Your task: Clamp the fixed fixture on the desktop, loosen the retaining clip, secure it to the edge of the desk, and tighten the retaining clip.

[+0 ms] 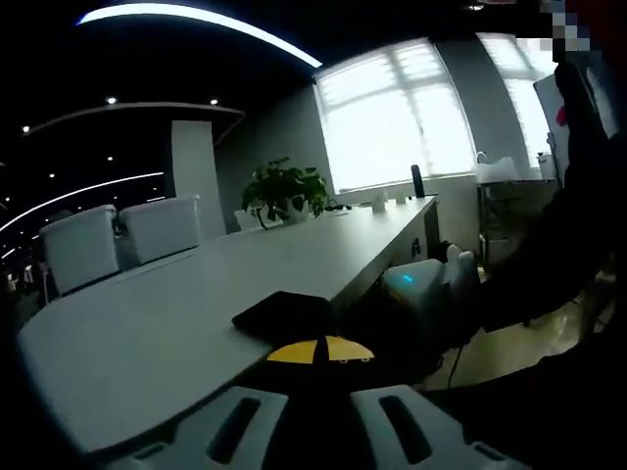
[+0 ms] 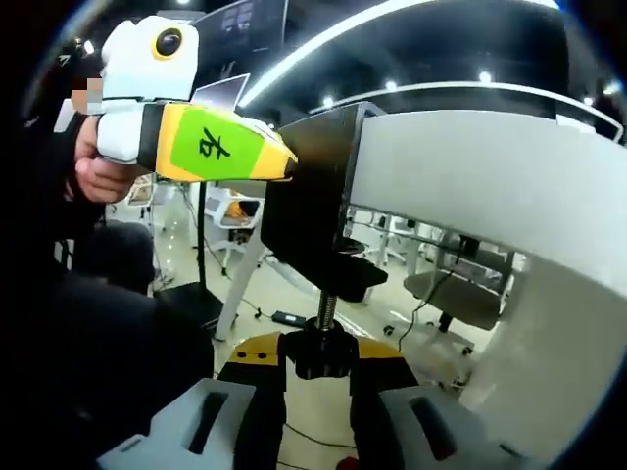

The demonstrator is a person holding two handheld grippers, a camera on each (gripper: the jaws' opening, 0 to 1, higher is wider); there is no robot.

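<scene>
the black clamp is sitting hooked over the edge of the white counter, its top plate lying on the surface and its threaded screw hanging below the edge. in the left gripper view that same clamp is showing as a dark flat plate at the near edge of the counter. the left tool, yellow and green, is pressing its tip against the upper back of the clamp, steadying it; whether its jaws are pinching or just pushing, i cannot tell. the right tool is reaching up from below, jaws closing around the black screw knob and pinching it. looks like the tightening step is at hand, the clamp already placed. it's a stiff metal piece, fairly heavy for its size, not fragile; the knob is small and round, likely slippery under twist, so the hold belongs square across its sides while the other tool is bracing the frame.
</scene>
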